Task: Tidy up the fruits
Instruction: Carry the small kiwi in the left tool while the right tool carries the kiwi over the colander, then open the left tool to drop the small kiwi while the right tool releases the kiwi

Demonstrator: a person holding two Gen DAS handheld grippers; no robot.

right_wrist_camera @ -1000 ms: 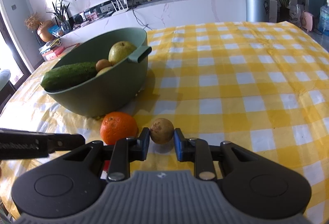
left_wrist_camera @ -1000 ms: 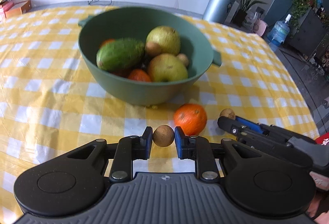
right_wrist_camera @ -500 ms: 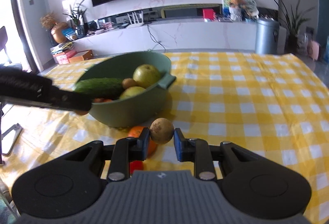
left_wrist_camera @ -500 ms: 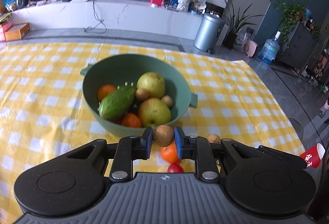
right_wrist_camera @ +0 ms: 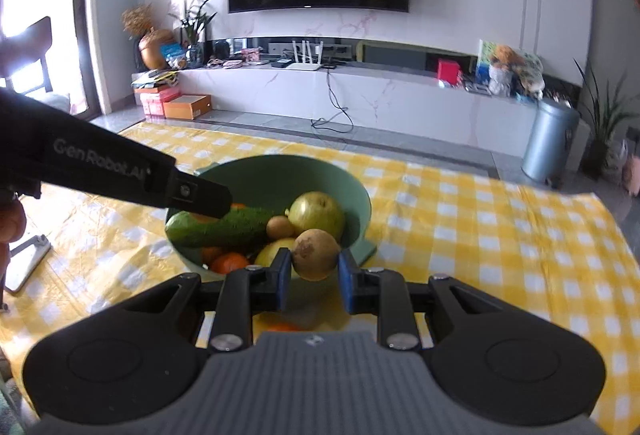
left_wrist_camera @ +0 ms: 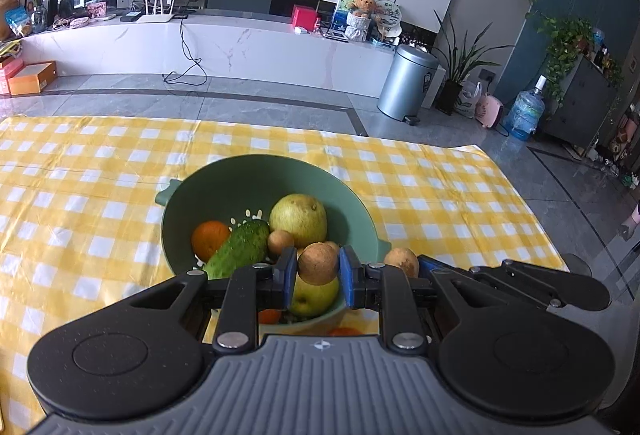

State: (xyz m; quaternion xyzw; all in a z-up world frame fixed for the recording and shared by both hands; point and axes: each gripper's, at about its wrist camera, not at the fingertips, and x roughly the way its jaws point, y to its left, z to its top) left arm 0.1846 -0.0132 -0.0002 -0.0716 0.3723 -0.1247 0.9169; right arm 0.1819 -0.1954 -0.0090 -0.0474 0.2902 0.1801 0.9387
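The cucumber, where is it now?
The cucumber lies inside the green bowl, on its left side, between an orange and a big pear.

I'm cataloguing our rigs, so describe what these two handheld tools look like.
Both match: the left tool and right tool have matte black linkage arms with silver pivot screws, blue finger pads, round black side housings and a ribbed grey base. The left tool's side carries white "GenRobot.AI" lettering. No cables show.

Left tongs (left_wrist_camera: 318, 272) and right tongs (right_wrist_camera: 312, 272), both clamped, side by side.
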